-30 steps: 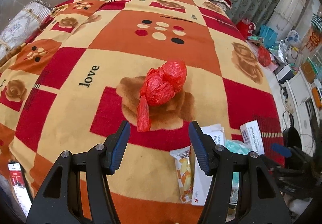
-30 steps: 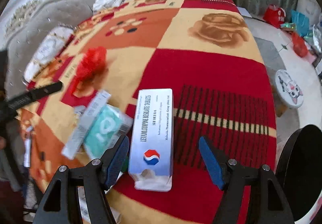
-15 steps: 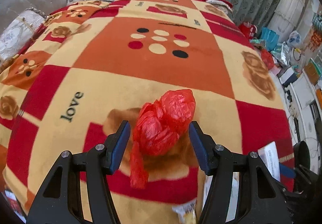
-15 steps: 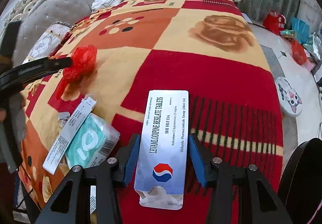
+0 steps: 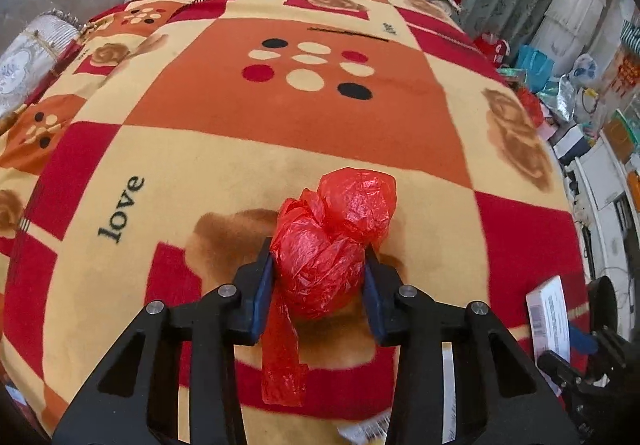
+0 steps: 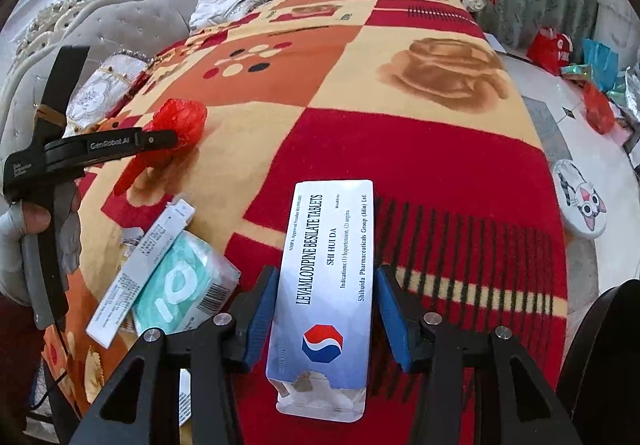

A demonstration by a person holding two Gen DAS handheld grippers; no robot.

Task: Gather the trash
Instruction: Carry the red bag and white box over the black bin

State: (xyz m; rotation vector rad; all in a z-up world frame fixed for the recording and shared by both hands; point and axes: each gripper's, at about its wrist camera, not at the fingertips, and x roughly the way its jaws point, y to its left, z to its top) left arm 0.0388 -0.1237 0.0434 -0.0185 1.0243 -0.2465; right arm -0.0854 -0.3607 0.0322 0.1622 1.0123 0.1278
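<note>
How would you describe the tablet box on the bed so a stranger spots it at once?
Find the checked blanket on the bed, then its big red square at the near edge. The flat white tablet box lies there between the right gripper fingers. Unlike the neighbouring teal tissue pack, it bears a red-and-blue octagon logo.

Crumpled red thin-plastic bag [image 5: 334, 241], glossy, wrinkled. White rectangular cardboard tablet box [image 6: 326, 277], smooth, slight sheen. Checked red-orange fleece blanket [image 5: 240, 149], matt, fuzzy.
</note>
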